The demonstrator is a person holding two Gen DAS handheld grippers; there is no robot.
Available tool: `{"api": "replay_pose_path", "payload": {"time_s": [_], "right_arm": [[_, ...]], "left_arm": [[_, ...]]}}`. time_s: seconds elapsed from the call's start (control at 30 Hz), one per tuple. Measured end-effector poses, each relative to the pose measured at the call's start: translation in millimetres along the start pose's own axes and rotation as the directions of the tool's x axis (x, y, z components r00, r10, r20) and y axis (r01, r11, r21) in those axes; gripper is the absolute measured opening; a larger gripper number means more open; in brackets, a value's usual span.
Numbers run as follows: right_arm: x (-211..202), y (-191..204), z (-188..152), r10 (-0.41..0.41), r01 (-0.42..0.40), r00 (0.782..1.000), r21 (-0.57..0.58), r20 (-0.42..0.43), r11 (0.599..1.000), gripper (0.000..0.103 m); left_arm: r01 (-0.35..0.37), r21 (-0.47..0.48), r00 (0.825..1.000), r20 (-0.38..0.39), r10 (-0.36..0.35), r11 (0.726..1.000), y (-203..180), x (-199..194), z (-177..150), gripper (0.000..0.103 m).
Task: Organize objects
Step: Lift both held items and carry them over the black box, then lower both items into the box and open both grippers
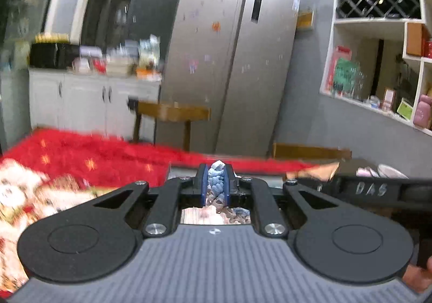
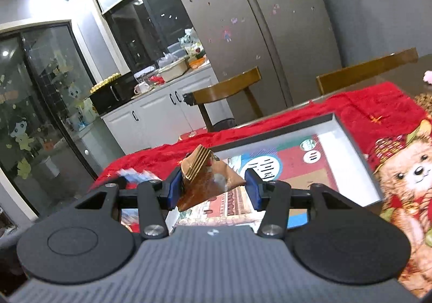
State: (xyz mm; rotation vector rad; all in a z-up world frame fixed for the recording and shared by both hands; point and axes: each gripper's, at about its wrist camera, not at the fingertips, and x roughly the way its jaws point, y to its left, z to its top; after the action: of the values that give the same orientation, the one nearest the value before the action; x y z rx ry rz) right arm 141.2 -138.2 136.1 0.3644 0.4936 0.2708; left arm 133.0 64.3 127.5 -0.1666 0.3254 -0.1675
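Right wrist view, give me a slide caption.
Right gripper holds a brown snack packet above the open box.

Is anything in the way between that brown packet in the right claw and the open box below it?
Nothing visible is. The brown packet hangs between the right gripper's jaws just over the box, whose printed floor looks bare beneath it.

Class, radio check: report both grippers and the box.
Left gripper shut on blue packet. Right gripper holds brown packet over box. Nothing in the way.

Steel fridge (image 2: 251, 33), white cabinets (image 2: 159, 111), wooden chairs (image 2: 229, 87); night, apparently.
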Motion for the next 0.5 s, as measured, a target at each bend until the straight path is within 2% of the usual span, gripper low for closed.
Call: {"api": "replay_pose_path", "payload": {"time_s": [0.2,0.37,0.47,0.5], "right_arm": [[40.8,1.5,-9.1,-0.035,0.037,0.998,0.039,-0.043,0.999,0.053],[68.9,-3.3,-23.6,-0.025,0.033,0.996,0.089,-0.089,0.996,0.053],[74.1,-12.1,-31.7,-0.014,0.021,0.999,0.144,-0.052,0.989,0.053],[79.6,-12.7,-32.0,-0.023,0.033,0.997,0.137,-0.078,0.990,0.053]], "left_arm": [[-0.007,-0.023,0.992,-0.128,0.004,1.000,26.1,52.3,-18.7,0.014],[-0.032,-0.003,0.986,-0.163,0.031,0.999,36.8,76.1,-35.3,0.015],[-0.042,0.002,0.985,-0.169,0.041,0.999,41.9,83.5,-42.4,0.015],[-0.045,-0.004,0.985,-0.166,0.043,0.999,43.5,85.5,-45.2,0.015]]}}
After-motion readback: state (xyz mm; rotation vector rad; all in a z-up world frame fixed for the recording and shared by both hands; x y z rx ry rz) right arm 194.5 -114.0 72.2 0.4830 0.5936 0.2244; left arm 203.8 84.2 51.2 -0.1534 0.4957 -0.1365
